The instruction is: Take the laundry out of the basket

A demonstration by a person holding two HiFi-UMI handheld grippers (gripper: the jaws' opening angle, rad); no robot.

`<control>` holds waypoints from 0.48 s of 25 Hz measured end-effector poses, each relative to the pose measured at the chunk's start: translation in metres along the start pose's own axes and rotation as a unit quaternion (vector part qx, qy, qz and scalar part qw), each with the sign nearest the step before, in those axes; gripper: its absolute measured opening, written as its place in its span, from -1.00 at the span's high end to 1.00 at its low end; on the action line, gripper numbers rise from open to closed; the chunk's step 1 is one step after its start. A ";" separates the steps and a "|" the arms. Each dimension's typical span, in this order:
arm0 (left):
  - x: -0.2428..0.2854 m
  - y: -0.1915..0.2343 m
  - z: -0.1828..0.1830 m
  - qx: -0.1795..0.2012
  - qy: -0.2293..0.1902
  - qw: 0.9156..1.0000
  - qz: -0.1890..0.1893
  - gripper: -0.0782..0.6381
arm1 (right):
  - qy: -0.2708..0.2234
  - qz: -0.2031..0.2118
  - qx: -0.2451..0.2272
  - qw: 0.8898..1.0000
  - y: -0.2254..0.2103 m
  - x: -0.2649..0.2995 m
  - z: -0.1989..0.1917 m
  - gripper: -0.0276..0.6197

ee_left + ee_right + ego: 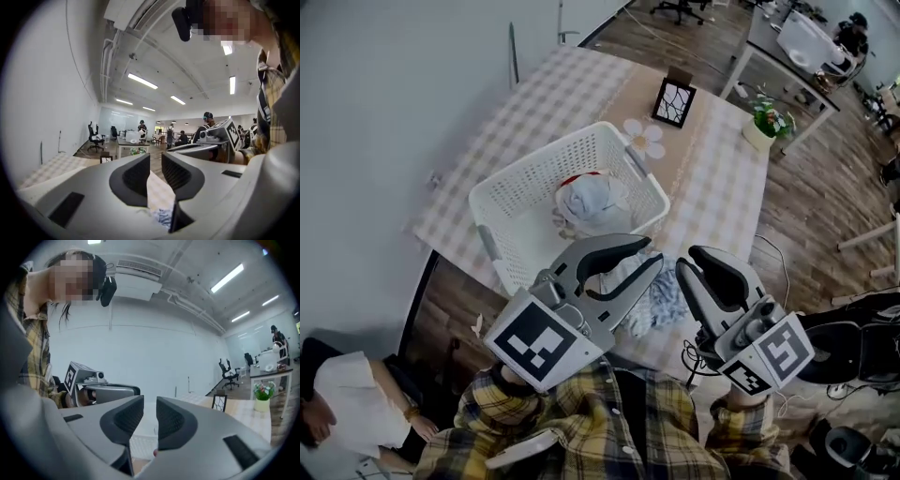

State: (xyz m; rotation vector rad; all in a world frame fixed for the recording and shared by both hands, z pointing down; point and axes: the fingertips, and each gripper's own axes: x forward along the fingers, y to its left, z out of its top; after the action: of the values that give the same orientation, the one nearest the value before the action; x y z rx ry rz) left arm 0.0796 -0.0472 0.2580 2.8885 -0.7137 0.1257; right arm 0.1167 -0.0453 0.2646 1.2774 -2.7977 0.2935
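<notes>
Looking steeply down, we see the white laundry basket [520, 192] standing on the checked tablecloth [727, 202] in the middle of the frame. A pale bundle of laundry [589, 201] lies against its right-hand wall, with a bit of red showing at the bundle's top. A blue-and-white patterned cloth [664, 302] lies outside the basket near the table's near edge, below and right of it, partly hidden behind our left gripper [654, 253]. That gripper hangs above the table at lower centre, pointing toward the upper right of the frame. In its own view the two dark pads stand a narrow gap apart with nothing between them; through the gap we see only the tablecloth and, lower down, a scrap of the patterned cloth. Our right gripper [686, 259] is just beside it at lower right, pointing toward the upper left, its tips near the left gripper's tips but not touching. Its own view shows its jaws likewise a little apart and holding nothing. Toward the top of the frame, a flower-shaped mat [645, 139] lies by the basket's far corner, a small dark frame [673, 101] stands behind it, and a potted plant [766, 122] sits at the table's right corner. A person in a white top [342, 408] is at the lower left, off the table.
</notes>
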 end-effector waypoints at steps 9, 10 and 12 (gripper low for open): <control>-0.033 0.019 0.044 0.025 -0.061 0.997 0.033 0.75 | -0.056 -0.017 -0.032 0.998 0.032 0.032 0.049 0.92; -0.035 0.020 0.044 0.029 -0.059 0.997 0.034 0.75 | -0.059 -0.017 -0.032 0.998 0.034 0.035 0.050 0.92; -0.038 0.023 0.043 0.031 -0.056 0.997 0.035 0.74 | -0.064 -0.017 -0.029 0.997 0.036 0.040 0.053 0.92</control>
State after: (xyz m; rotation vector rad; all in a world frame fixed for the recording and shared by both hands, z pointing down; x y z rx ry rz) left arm 0.0367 -0.0574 0.2140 2.9486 -0.8463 -0.0061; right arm 0.0649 -0.0625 0.2127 1.3754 -2.8621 0.1336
